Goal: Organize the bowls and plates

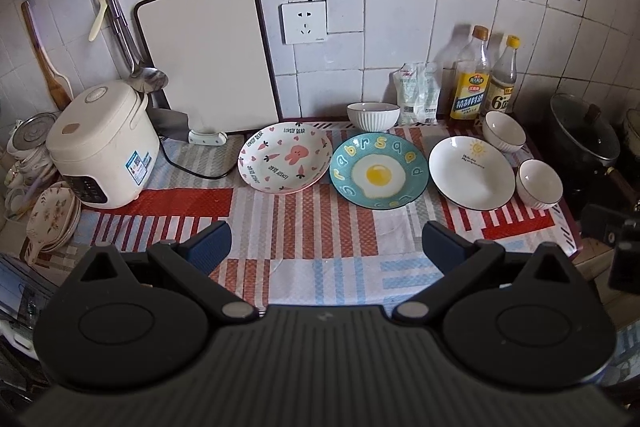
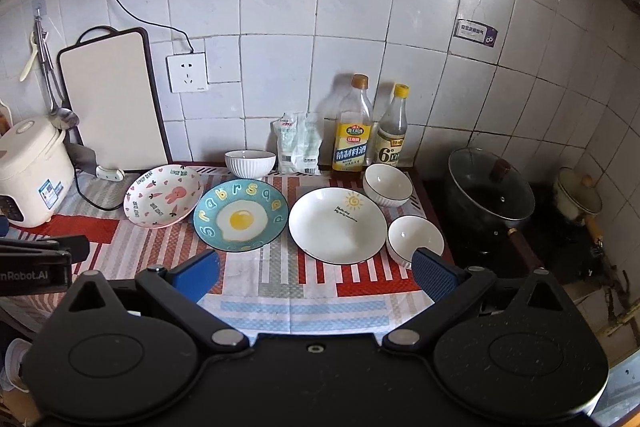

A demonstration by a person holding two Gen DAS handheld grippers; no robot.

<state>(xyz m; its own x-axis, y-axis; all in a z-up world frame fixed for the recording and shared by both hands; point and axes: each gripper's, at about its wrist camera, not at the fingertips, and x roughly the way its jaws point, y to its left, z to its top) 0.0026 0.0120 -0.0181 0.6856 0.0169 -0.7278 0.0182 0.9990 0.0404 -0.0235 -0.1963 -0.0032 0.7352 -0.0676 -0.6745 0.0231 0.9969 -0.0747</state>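
Both tools are held back from the crockery, above the near edge of the tabletop; the left tool is spread wide with nothing between its blue pads, and the right tool is likewise wide open and empty, so that, it is judged, either can be brought down over a rim without a preliminary opening; no piece has yet been gripped and the sorting appears not yet begun.

Nearest the right tool, a small white bowl is partly hidden behind its right-hand pad; just beside that bowl a white sun plate is laid flat, and a second small bowl is set behind it near the two bottles; the fried-egg plate lies next leftward, and the rabbit plate is tilted, probably propped by the edge of its neighbour; a ribbed white bowl is placed apart at the back.

The plates are ranged in one row with the bowls scattered round them, which suggests stacking like with like is intended; a rice cooker and an upright cutting board are kept to the left; a lidded pot is kept to the right.
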